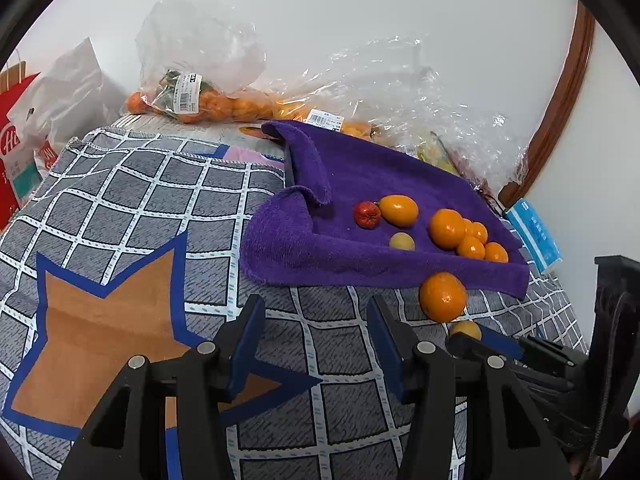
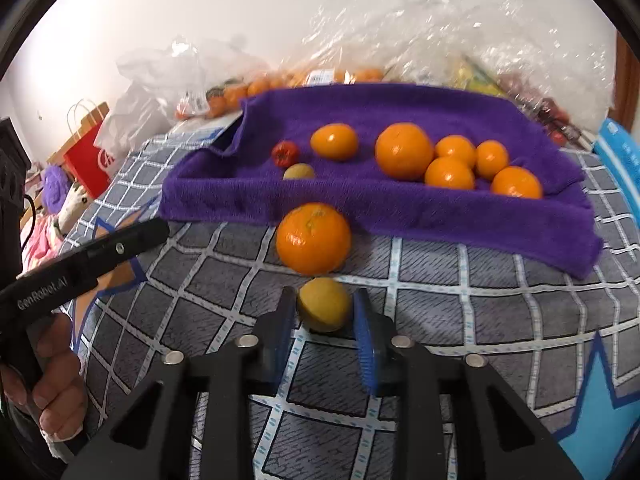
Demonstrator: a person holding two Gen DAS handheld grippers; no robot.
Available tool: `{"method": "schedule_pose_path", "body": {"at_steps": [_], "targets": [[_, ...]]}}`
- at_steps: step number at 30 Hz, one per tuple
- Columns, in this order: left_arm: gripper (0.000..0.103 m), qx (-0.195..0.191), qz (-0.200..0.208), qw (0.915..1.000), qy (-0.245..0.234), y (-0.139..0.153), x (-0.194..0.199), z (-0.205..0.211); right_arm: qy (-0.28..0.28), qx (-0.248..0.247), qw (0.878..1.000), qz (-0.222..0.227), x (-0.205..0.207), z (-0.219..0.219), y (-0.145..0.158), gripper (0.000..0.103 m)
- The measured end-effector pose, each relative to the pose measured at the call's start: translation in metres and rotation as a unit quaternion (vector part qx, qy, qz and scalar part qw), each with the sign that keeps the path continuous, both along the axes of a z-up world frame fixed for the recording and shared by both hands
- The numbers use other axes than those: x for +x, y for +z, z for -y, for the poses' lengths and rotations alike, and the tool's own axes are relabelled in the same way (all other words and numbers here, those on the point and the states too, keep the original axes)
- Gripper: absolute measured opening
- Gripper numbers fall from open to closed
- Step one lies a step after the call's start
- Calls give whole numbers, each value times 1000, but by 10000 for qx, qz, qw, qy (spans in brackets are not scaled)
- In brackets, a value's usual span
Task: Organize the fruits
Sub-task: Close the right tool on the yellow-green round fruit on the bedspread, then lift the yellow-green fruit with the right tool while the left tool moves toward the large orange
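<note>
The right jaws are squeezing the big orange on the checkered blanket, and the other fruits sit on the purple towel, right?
Not quite. The right wrist view shows the right gripper squeezing the small yellow fruit; the big orange sits free just beyond it. The other fruits do sit on the purple towel.

A red paper bag [image 1: 16,152] stands beside the checked blanket [image 1: 132,208]; a blue packet [image 1: 536,236] lies opposite.

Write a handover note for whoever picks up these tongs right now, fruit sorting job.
Right tongs: shut on the small yellow fruit, on the checked blanket.
Left tongs: open, empty, over the blanket.
Done: nine fruits already on the purple towel.
Left: place the held yellow fruit on the towel, then the large orange lying just off the towel's front edge. Bagged fruit behind is untouched.
</note>
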State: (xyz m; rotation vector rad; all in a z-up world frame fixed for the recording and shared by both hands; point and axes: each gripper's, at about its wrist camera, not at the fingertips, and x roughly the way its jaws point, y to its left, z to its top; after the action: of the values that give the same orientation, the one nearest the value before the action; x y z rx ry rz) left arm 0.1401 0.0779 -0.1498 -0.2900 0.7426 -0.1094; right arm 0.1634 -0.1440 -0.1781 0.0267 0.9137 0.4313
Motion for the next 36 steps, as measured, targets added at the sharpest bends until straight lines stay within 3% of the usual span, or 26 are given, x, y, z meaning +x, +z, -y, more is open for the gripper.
{"method": "schedule_pose_path", "body": {"at_steps": [6, 10, 16, 26, 36], "targets": [[51, 106, -46, 9999, -91, -2, 1, 6, -70, 151, 9997, 152, -6, 9, 4, 28], [51, 176, -5, 9997, -153, -2, 0, 9, -150, -73, 9990, 404, -15, 18, 10, 28], [50, 285, 4, 9994, -216, -1, -1, 13, -369, -34, 9984, 429, -23, 45, 10, 28], [50, 220, 34, 9996, -160, 0, -3, 12, -915, 140, 9932, 713, -39, 82, 17, 27], [50, 158, 118, 9997, -120, 2, -7, 9, -1232, -121, 9877, 951, -46, 115, 20, 27]]}}
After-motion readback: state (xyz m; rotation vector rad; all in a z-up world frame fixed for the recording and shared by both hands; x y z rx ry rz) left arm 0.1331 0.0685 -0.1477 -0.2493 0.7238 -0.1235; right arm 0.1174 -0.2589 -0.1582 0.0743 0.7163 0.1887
